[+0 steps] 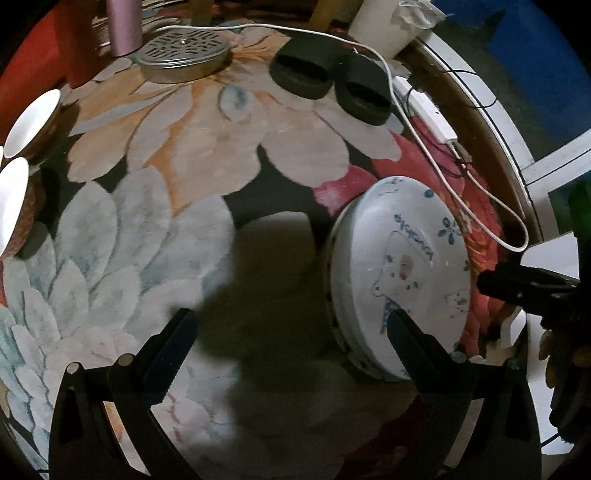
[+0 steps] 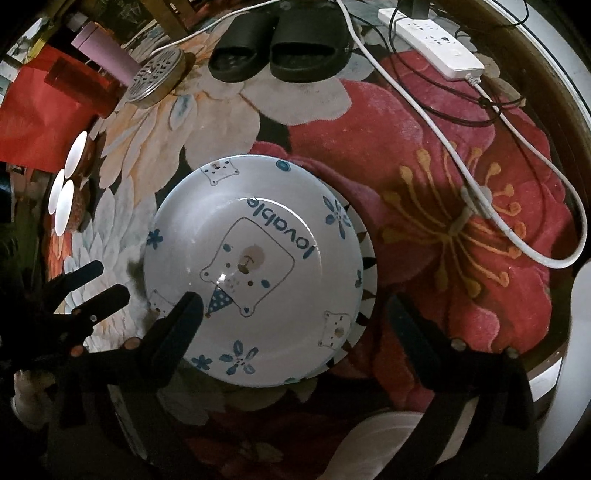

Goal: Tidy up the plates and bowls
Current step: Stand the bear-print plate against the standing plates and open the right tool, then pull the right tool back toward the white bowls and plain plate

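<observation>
A white plate [image 2: 258, 266] with a bear drawing and the word "lovable" lies on top of another plate with a patterned rim [image 2: 369, 262], both on a floral carpet. The plate stack also shows in the left wrist view [image 1: 402, 273]. My right gripper [image 2: 295, 306] is open, just above the near edge of the plate, its left finger over the plate. My left gripper [image 1: 291, 328] is open and empty over the carpet, left of the stack. Several small white bowls [image 2: 68, 184] stand at the far left, also seen in the left wrist view [image 1: 22, 147].
Black slippers [image 2: 280, 40], a round metal tin [image 1: 184, 55], a pink bottle [image 1: 123, 26], a white power strip [image 2: 436, 48] and a white cable [image 2: 517, 155] lie at the far side of the carpet. A white dish edge [image 2: 391, 432] shows at the bottom.
</observation>
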A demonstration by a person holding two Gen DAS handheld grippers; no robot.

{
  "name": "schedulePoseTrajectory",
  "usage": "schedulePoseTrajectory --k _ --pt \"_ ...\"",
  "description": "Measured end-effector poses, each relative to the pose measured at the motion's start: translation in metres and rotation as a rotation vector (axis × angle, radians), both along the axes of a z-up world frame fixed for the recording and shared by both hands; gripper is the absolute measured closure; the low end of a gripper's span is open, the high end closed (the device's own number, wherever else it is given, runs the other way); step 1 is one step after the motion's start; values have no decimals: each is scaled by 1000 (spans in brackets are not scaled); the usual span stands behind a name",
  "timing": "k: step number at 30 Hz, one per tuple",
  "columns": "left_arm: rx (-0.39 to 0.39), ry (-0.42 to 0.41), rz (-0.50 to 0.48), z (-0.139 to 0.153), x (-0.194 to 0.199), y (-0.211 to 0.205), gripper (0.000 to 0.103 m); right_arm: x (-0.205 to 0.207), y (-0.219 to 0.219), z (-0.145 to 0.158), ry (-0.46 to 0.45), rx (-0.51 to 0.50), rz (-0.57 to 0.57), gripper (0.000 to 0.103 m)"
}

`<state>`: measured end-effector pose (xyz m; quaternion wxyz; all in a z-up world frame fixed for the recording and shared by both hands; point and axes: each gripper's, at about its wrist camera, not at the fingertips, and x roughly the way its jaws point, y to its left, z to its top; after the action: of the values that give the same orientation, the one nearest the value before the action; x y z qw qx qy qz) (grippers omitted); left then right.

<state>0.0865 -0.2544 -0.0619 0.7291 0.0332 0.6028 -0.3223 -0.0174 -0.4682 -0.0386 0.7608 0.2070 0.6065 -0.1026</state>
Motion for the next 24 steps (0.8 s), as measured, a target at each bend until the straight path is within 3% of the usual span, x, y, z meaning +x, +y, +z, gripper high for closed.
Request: schedulePoseTrajectory --k 24 --pt "52 -13 80 -1 13 58 0 23 44 -7 2 16 81 2"
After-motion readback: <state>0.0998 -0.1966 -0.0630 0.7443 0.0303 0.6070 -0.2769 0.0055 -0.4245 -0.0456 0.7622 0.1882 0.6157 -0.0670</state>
